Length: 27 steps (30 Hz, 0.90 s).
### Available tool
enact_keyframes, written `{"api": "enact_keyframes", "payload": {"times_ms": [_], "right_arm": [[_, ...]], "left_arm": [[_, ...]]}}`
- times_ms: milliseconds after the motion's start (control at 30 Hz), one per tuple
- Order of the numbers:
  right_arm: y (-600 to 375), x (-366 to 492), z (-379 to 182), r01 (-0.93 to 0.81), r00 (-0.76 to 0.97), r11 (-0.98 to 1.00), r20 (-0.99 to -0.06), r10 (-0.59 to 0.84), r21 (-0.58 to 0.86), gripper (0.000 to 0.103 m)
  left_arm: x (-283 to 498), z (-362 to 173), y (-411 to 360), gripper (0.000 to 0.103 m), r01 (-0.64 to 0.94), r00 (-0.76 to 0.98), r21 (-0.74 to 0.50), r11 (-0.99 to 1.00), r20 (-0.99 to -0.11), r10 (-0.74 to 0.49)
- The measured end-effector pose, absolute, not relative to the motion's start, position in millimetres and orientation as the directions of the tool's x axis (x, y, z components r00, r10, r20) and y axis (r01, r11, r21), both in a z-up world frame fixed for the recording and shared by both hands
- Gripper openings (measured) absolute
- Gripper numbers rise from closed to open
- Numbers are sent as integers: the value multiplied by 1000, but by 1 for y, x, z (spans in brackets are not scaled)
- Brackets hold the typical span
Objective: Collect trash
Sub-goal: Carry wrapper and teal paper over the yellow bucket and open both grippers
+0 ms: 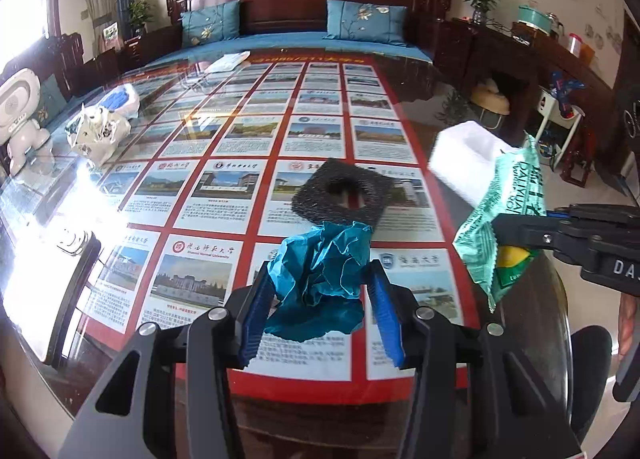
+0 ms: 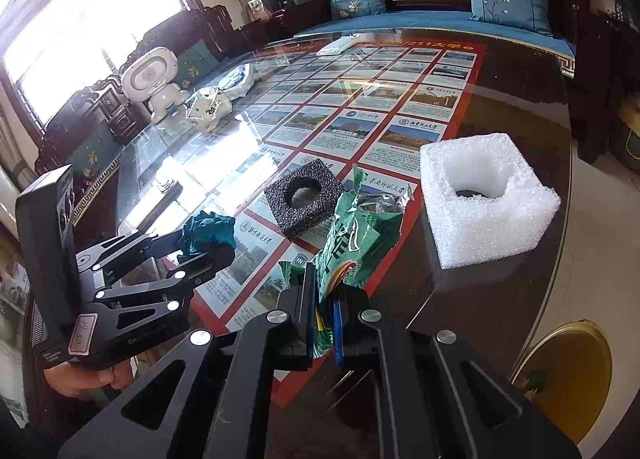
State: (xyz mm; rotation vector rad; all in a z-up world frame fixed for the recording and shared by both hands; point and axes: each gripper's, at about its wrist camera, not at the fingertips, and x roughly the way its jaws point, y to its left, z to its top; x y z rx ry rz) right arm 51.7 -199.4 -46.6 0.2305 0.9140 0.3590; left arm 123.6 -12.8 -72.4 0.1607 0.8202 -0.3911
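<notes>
The crumpled teal paper [image 1: 320, 271] sits between the blue pads of my left gripper [image 1: 320, 299], which is clamped on it and holds it above the bench [image 2: 500, 299]. The green snack wrapper [image 2: 352, 247] is pinched in my right gripper [image 2: 326, 323], jaws pressed together on its lower edge, the torn top standing up and showing a foil lining. In the left wrist view that wrapper [image 1: 504, 227] hangs just right of the teal paper, apart from it. Still on the bench: a black foam block [image 2: 304, 199] with a round hole, just beyond both held items, and a white foam block [image 2: 484, 195] with a hollow centre, further right near the bench edge. Under the glass top lies a red poster [image 1: 256, 147] of photo panels. A white toy robot [image 2: 154, 83] stands at the far left.
</notes>
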Motion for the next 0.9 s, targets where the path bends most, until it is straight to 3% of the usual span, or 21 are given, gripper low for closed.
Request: {"api": "enact_keyframes", "payload": {"times_ms": [433,900], "right_arm": [[-251,-1,-23,-197,643,939,-686,340,281,7],[-408,-72,-49,61,679,970,-722,132,235,7]], "left_arm": [[87,-54,-88,49,554,554,-27,832,-734,-393],[62,-83,-262,49,778,324,-88,622,-792,-517]]}}
